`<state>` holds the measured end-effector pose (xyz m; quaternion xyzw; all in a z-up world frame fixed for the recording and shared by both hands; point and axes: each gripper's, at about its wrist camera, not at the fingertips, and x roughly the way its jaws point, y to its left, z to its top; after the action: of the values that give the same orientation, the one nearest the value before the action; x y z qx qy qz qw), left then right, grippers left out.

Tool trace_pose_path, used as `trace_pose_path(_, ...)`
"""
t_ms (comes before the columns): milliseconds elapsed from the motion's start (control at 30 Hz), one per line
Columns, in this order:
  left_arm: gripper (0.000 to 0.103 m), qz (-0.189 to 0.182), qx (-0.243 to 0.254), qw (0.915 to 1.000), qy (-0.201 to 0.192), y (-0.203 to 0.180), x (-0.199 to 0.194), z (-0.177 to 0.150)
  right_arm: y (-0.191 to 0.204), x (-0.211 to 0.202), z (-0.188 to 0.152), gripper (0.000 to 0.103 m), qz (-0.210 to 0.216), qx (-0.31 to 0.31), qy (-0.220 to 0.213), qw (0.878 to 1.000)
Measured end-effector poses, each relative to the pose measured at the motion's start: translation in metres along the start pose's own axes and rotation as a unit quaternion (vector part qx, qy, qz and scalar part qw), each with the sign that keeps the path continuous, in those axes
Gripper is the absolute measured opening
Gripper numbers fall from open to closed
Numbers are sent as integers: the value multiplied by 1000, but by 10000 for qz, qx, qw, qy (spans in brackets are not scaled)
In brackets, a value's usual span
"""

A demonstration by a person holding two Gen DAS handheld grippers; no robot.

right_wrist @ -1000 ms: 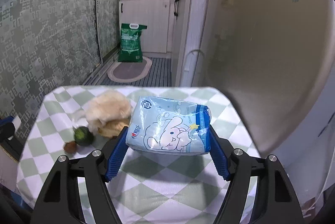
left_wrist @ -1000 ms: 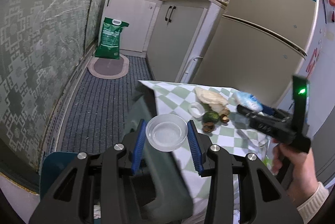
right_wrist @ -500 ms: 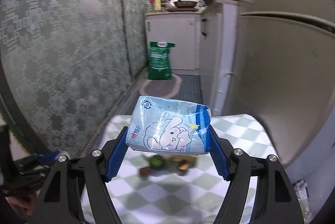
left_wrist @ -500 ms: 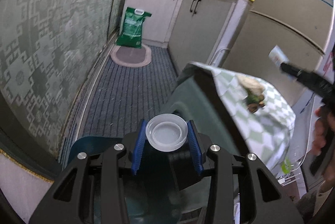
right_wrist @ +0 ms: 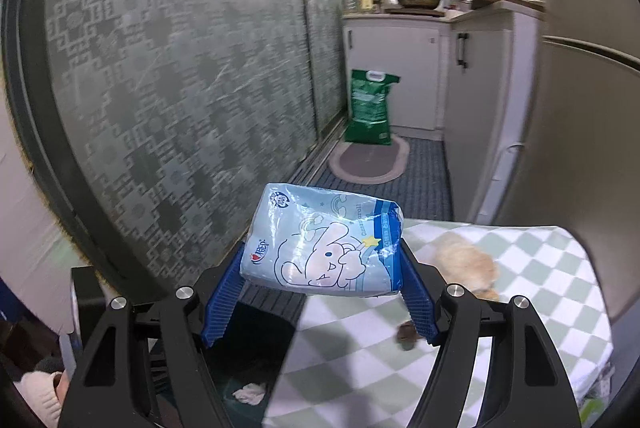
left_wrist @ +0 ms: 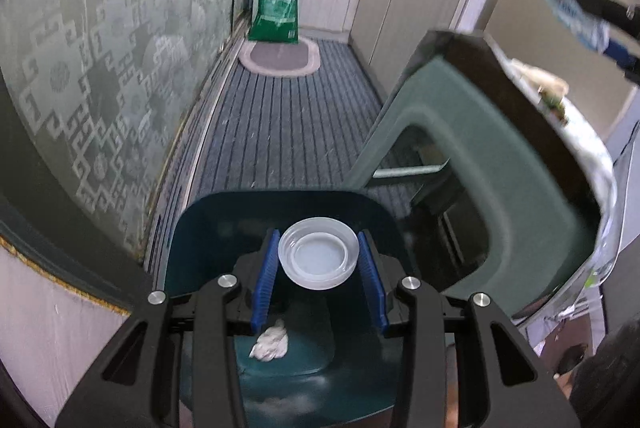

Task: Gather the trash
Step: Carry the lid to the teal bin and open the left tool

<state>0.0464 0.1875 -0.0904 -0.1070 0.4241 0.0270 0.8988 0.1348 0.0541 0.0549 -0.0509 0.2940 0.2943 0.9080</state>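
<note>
Left-wrist view: the left claw (left_wrist: 319,270) pinches a clear plastic lid (left_wrist: 319,259) by its rim between the blue pads and holds it directly above the open dark-teal trash bin (left_wrist: 208,224), which stands on the floor beside the counter's near-left edge. One crumpled white tissue (left_wrist: 270,342) already lies on the bin's bottom.

Right-wrist view: the right claw (right_wrist: 320,278) grips a light-blue tissue packet (right_wrist: 323,240) across its width, raised over the counter's left edge, with the bin's mouth below and to the left.

Progress, as judged: one piece is binned, and two more are in hand but not yet released. Left on the checked cloth of the counter (right_wrist: 520,268) are a pale crumpled wad (right_wrist: 466,264) towards the far side and a small brown scrap (right_wrist: 408,332) nearer the middle; the left-wrist view hints at a green item beside them, too blurred to name.

Change from a second ago: the left claw then looked across the counter top with the lid held level with the cloth; it has since swung off the counter and dipped, so the bin interior now fills its lower field. The right claw, formerly centred over the counter, has drifted towards the left edge. Both grips are unchanged.
</note>
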Motion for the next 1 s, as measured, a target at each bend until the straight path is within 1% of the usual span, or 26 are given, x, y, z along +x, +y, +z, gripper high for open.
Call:
trace_pose_path(200, 42, 35, 22, 9986, 521, 7, 21, -22, 23, 14, -6, 73, 212, -96, 204, 9995)
trace_pose_path(400, 42, 32, -21, 9957, 927, 16, 38, -41, 41, 30, -12, 73, 290, -229, 395, 9985)
trace_pose_path(600, 42, 49, -165, 9927, 1198, 27, 51, -52, 54, 48, -23, 73, 393, -308, 669, 9965)
trace_pose_path(733, 41, -77, -266, 9901, 1374, 33, 62, -56, 60, 56, -26, 73, 483, -325, 783, 9952)
trace_pose_path(867, 41, -108, -258, 9882, 1505, 35, 69, -61, 67, 66, -32, 73, 563, -341, 952, 9933)
trace_pose_path(933, 45, -94, -214, 9883, 1506, 33, 68, -63, 69, 70, -35, 73, 561, -359, 1025, 9925)
trace_pose_path(1000, 44, -63, -164, 9895, 1433, 33, 64, -62, 70, 75, -39, 73, 548, -366, 1094, 9918)
